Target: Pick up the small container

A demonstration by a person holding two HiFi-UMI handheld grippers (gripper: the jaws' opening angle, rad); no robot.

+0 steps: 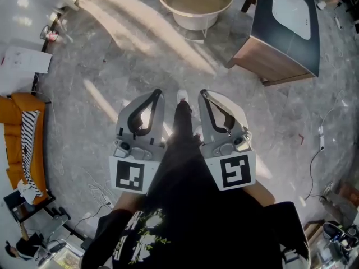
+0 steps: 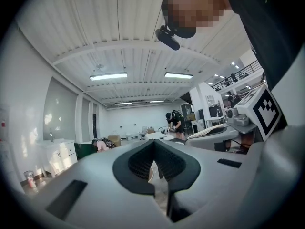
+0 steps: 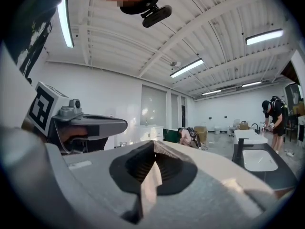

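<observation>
As neither gripper carries anything, the pickup is judged not yet begun. The left gripper (image 1: 158,93) and right gripper (image 1: 202,93) are held level and side by side in front of the person's body, above the grey floor (image 1: 112,55). In each gripper view the jaws stand together at the tips, with only background showing through the slot behind them. The small container cannot be identified in any view, so locating it, reaching it and closing on it all remain to be done.

The head view alone shows the layout underfoot: a pale round tub (image 1: 195,4) lies ahead at the top edge, and a dark sink cabinet (image 1: 280,32) stands just right of it; no tabletop carrying small items appears there. The left gripper view (image 2: 153,143) looks out across a long white room, with another person working far off; the right gripper view (image 3: 153,144) shows the sink cabinet (image 3: 259,163) from the side, its basin empty as far as can be seen.
</observation>
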